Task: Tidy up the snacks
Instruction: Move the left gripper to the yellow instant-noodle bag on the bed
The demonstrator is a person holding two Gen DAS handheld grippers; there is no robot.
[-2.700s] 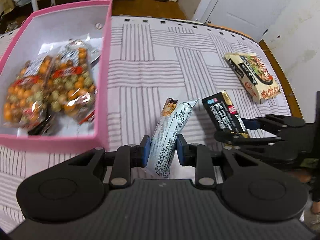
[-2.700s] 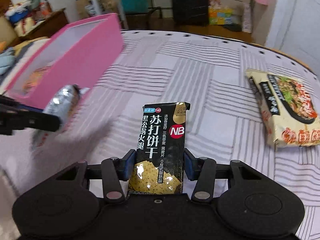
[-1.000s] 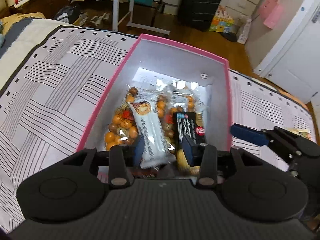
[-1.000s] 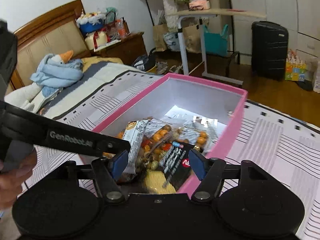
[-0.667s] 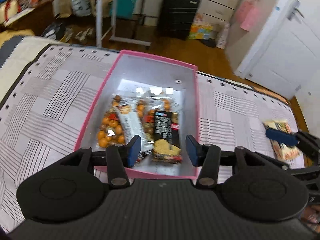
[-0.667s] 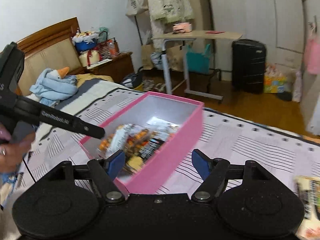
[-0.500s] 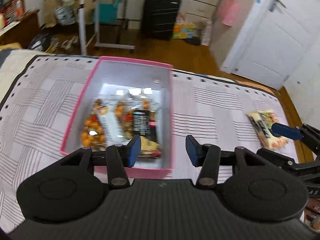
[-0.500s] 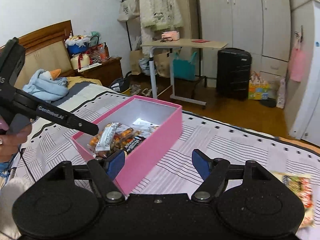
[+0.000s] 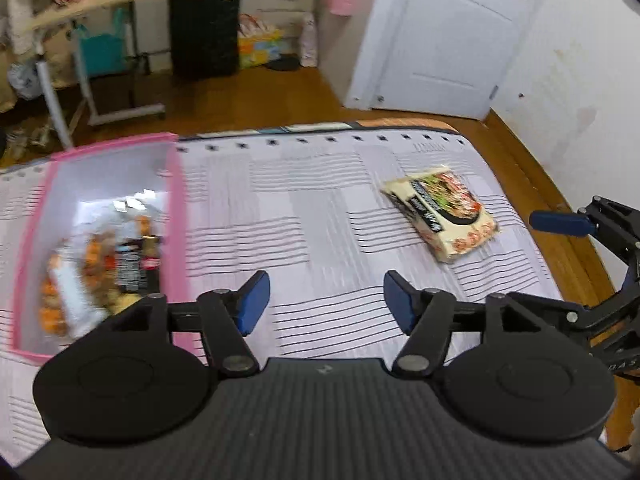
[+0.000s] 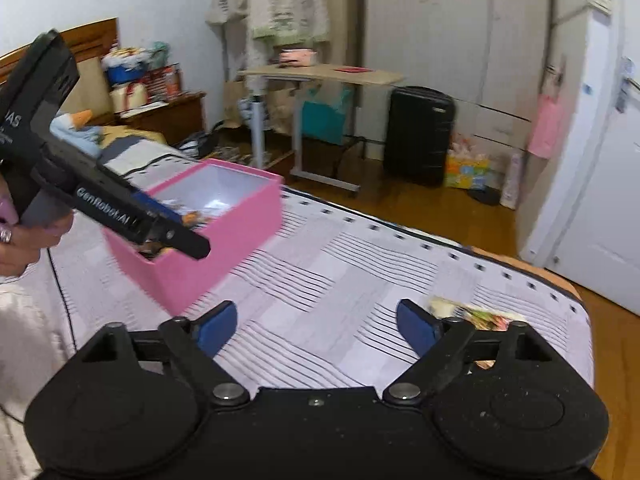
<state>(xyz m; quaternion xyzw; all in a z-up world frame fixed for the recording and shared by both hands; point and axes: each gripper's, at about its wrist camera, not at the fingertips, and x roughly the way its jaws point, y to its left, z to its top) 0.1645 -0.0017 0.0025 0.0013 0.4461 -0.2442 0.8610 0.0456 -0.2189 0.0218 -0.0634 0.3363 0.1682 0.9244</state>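
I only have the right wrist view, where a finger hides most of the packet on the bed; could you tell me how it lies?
Observer: The noodle packet lies flat on the bedspread, well apart from the pink box.
Operator: Thank you. What is in the box?
Observer: A black packet and a white bar on bags of orange snacks.
Operator: Is the left gripper free?
Observer: Yes, the left gripper is open and empty.

White "GenRobot.AI" lettering along arm of left gripper (image 10: 168,232), right wrist view. Partial letters "AS" on its black body, also on right gripper (image 9: 624,364) edge. Noodle packet (image 9: 440,212) print unreadable.
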